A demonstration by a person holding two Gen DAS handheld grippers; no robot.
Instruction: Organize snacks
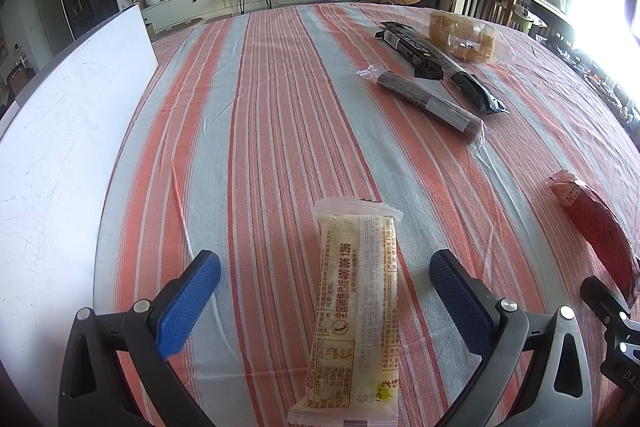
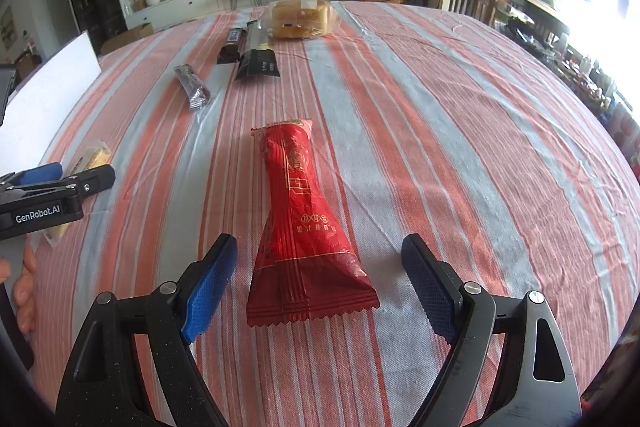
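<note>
**Mia:** What's on the striped tablecloth [image 2: 440,131]?

**Ben:** Six snacks. Far away sit a bag of bread [image 2: 301,17], two dark bars side by side [image 2: 232,47] [image 2: 258,61], and a dark roll in clear wrap [image 2: 193,87]. They are well apart from the near ones. A white board [image 1: 72,115] lies along the left side.

**Mia:** And close by?

**Ben:** A red snack pack [image 2: 306,223] lies flat between the fingers of the right gripper [image 2: 320,267]. Its long side runs away from the camera, zigzag end nearest. The blue pads are spread wide and do not touch it.

**Mia:** What about the other tool?

**Ben:** The left gripper [image 1: 324,287] is spread wide too. A pale yellow snack pack [image 1: 354,307] lies between its fingers, not pinched. It also points long-ways away from the camera, leaning a bit to the right at the near end.

**Mia:** Is anything in the way?

**Ben:** The two grippers are near each other. Nothing lies between the near snacks and the far ones, only cloth.
</note>
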